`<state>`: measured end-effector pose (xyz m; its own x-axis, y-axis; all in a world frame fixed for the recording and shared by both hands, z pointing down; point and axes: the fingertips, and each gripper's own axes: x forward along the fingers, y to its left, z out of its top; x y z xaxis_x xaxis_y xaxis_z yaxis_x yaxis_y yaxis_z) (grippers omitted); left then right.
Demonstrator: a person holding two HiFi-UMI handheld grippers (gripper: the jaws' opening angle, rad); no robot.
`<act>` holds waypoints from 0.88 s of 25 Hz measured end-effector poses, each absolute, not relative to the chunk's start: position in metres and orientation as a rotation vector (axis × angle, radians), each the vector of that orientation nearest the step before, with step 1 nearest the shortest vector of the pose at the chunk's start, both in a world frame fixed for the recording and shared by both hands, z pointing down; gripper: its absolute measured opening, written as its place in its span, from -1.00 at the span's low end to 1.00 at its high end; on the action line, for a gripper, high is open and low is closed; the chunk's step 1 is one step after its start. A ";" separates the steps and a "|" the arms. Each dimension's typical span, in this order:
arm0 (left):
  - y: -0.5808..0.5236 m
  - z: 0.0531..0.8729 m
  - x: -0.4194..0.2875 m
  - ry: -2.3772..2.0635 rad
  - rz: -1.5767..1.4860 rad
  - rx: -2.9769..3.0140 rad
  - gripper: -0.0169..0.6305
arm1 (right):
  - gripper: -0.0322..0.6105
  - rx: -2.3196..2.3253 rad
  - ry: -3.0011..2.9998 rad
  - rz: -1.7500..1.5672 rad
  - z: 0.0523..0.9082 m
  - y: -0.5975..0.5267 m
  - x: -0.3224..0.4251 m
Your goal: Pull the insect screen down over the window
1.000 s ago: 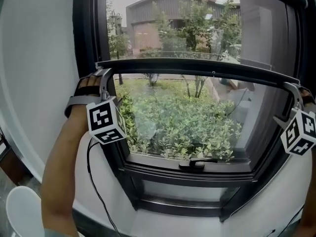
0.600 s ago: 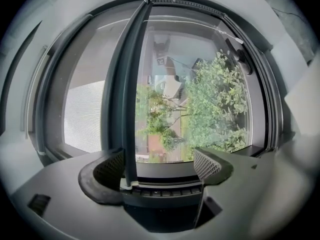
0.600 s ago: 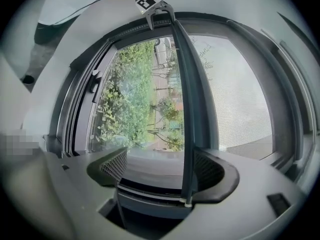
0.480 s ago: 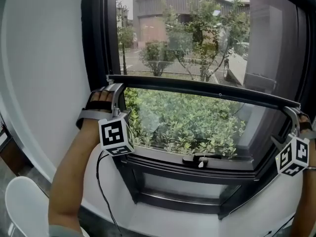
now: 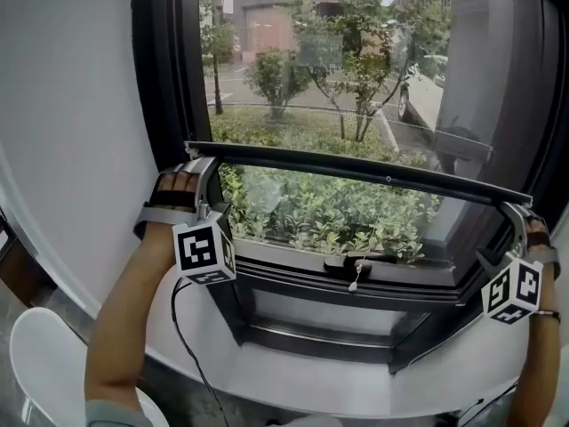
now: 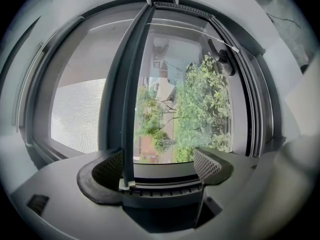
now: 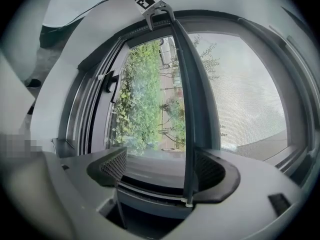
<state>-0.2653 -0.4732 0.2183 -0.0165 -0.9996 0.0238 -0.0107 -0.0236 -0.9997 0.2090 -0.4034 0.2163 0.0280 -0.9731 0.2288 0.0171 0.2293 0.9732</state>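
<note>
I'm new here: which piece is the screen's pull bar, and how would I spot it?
Find the big dark-framed window. A thin dark bar crosses its lower half, spanning from the left gripper to the right gripper, with fine mesh above it. Unlike the fixed frame rail below, which carries a latch handle, it hangs mid-pane, slightly slanted.

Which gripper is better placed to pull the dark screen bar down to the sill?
Neither alone; left and right tie. The left gripper and right gripper each straddle one end of the dark horizontal insect-screen pull bar, jaws open, bar against one jaw. Pulling both likely avoids skew.
</note>
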 end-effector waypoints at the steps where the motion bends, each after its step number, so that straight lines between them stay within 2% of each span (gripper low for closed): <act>1: -0.472 0.223 -0.265 1.217 -1.237 -1.228 0.38 | 0.36 1.035 -1.277 -1.028 0.220 -0.403 0.209; 10: -0.466 0.255 -0.270 1.184 -1.300 -1.262 0.38 | 0.36 0.997 -1.297 -0.996 0.250 -0.400 0.205; 22: -0.458 0.344 -0.270 1.085 -1.423 -1.332 0.38 | 0.36 0.902 -1.343 -0.891 0.339 -0.393 0.208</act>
<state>-0.2705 -0.4580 0.3438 -0.0382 -0.9724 0.2301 0.0355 -0.2314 -0.9722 0.2075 -0.3932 0.3388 0.0310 -0.9160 0.4000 0.0125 0.4005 0.9162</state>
